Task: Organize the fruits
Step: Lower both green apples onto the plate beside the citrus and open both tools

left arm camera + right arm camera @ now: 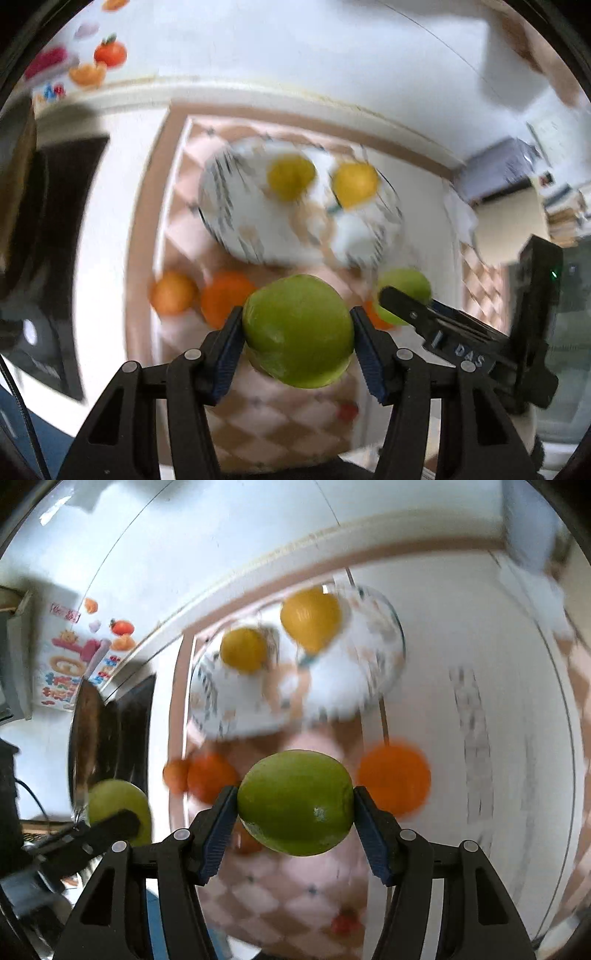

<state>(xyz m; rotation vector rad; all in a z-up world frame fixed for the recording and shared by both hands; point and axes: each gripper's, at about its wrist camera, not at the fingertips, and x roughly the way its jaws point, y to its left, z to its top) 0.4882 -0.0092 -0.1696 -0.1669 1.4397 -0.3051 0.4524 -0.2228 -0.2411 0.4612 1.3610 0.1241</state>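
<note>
My left gripper (297,339) is shut on a green lime (297,328) and holds it above the checkered cloth. My right gripper (295,812) is shut on a second green lime (295,801). Each gripper with its lime shows in the other's view: the right one at the right (404,295), the left one at the lower left (118,808). A patterned white plate (236,206) ahead carries two yellow lemons (291,176) (355,184); it also shows in the right wrist view (332,698). Oranges (225,301) (394,775) lie on the cloth in front of the plate.
A small orange fruit (173,292) lies left of the oranges. A small red item (345,921) sits on the cloth (303,897) below the grippers. A dark appliance (55,206) stands at the left. A white wall with fruit stickers (110,53) is behind.
</note>
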